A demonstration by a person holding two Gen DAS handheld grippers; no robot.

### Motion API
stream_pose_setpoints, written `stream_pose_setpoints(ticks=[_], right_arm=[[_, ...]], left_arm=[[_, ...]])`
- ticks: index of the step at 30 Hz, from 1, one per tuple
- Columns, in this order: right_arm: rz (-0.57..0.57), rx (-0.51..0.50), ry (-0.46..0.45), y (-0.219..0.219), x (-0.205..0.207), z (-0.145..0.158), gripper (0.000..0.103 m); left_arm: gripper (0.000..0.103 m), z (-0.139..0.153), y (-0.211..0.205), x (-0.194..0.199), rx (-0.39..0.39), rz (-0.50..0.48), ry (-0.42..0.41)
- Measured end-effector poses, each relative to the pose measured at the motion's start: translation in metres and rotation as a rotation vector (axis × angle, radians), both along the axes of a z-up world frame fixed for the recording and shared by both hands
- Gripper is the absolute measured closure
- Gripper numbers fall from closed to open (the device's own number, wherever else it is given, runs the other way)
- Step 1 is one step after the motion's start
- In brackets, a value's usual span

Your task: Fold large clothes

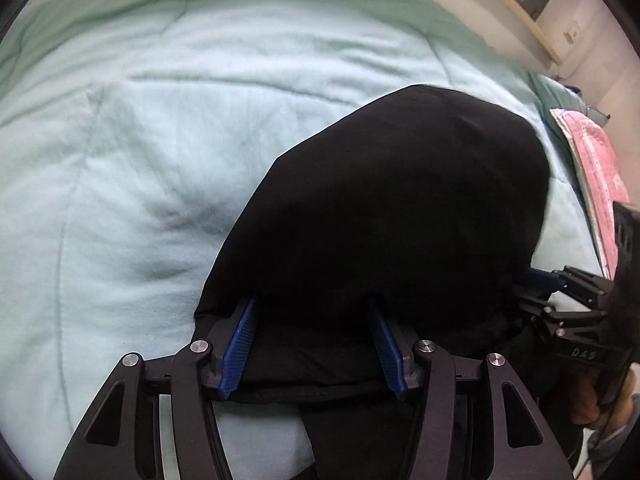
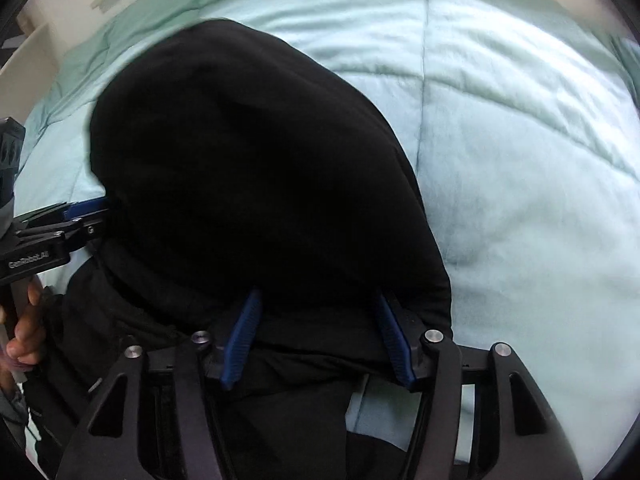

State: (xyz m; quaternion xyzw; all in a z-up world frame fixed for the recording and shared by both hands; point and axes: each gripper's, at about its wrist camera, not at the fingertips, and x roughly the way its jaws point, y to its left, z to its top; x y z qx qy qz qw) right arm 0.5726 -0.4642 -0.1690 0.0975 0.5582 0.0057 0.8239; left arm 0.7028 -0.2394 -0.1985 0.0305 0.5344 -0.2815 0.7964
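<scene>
A large black garment lies bunched on a pale green quilt; it also fills the right wrist view. My left gripper is open, its blue pads wide apart, with the near fold of the garment draped over the fingertips and hiding them. My right gripper is open in the same way, its blue pads spread under the garment's near edge. Each gripper shows at the side of the other's view, pushed into the garment: the right one and the left one.
A pink folded cloth lies at the quilt's right edge. A wall with a wooden ledge stands beyond the bed. The quilt stretches wide to the right of the garment. A hand holds the left gripper's handle.
</scene>
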Motion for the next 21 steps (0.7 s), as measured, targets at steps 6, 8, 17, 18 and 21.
stream_pose_setpoints(ticks=[6, 8, 17, 18, 21], right_arm=[[0.107, 0.004, -0.209, 0.014, 0.008, 0.086, 0.046], [0.118, 0.031, -0.258, 0.018, 0.032, 0.105, 0.046], [0.139, -0.052, 0.067, 0.042, 0.129, -0.011, 0.049], [0.119, -0.028, 0.059, 0.038, 0.124, -0.019, 0.049], [0.093, 0.04, -0.003, 0.027, 0.109, -0.013, 0.05]], left_arm=[[0.045, 0.051, 0.012, -0.025, -0.13, -0.04, -0.082], [0.045, 0.058, 0.011, -0.03, -0.128, -0.047, -0.098], [0.045, 0.003, 0.004, -0.014, -0.053, -0.014, -0.028], [0.045, 0.001, 0.004, -0.013, -0.048, -0.014, -0.029], [0.045, -0.001, 0.004, -0.013, -0.038, -0.02, -0.036]])
